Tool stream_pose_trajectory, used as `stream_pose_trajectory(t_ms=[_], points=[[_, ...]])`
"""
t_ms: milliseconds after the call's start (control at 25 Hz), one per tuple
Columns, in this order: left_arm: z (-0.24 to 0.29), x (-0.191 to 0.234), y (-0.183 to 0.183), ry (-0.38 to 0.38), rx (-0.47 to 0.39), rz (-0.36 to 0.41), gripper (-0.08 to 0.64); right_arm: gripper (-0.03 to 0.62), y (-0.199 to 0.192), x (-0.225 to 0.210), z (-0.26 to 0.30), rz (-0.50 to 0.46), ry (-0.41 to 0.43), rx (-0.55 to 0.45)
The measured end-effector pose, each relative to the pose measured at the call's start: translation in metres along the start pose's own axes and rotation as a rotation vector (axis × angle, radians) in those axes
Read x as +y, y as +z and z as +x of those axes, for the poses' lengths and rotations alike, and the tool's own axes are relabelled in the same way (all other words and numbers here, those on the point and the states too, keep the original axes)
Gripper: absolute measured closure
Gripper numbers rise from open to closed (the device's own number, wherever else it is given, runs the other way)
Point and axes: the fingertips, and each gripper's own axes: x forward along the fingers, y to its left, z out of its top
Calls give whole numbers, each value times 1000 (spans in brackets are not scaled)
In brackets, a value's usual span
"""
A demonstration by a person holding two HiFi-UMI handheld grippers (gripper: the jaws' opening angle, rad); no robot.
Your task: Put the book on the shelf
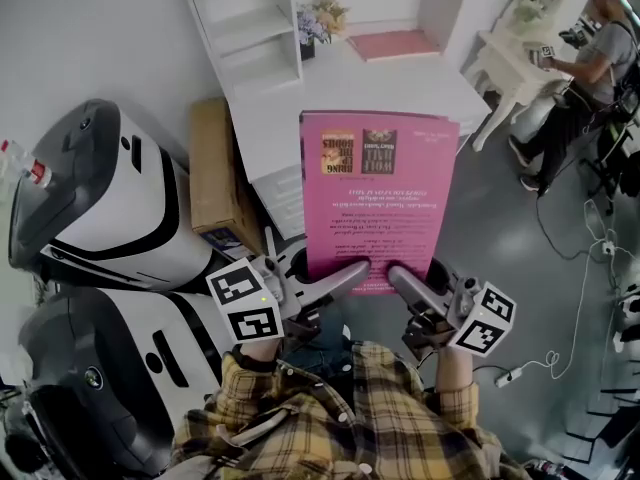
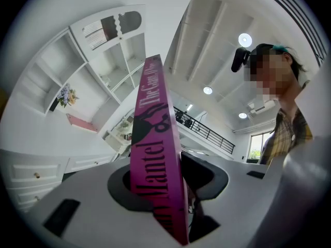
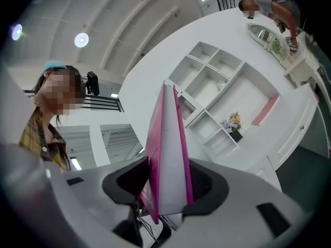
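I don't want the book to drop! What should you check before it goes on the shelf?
1. Is the left tool shut on the pink book: ok.
2. Is the right tool shut on it too: ok.
3. Is the white shelf in view ahead: ok.
4. Is a bare compartment showing: ok.
5. Are the flowers out of the way: cannot tell.
6. Does the book fit the compartment: cannot tell.

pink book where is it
Mid head view, pink book held at its near edge by left gripper and right gripper, short of the white shelf.
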Motion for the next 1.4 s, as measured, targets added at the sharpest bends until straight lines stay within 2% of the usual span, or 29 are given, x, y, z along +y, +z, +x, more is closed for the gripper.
stream_pose_trajectory(t_ms=[240, 680, 1160, 1400], points=[[0, 0, -1, 10, -7, -1, 379, 394, -1, -1, 0, -1, 6, 3], [0, 2, 0, 64, -22, 32, 379, 393, 0, -5, 4, 4, 66, 11], [1, 3, 3, 36, -52, 83, 379, 390, 4, -5, 6, -62, 74, -11], [0, 0, 5, 46, -41, 116, 379, 388, 4, -3, 7, -64, 92, -29]])
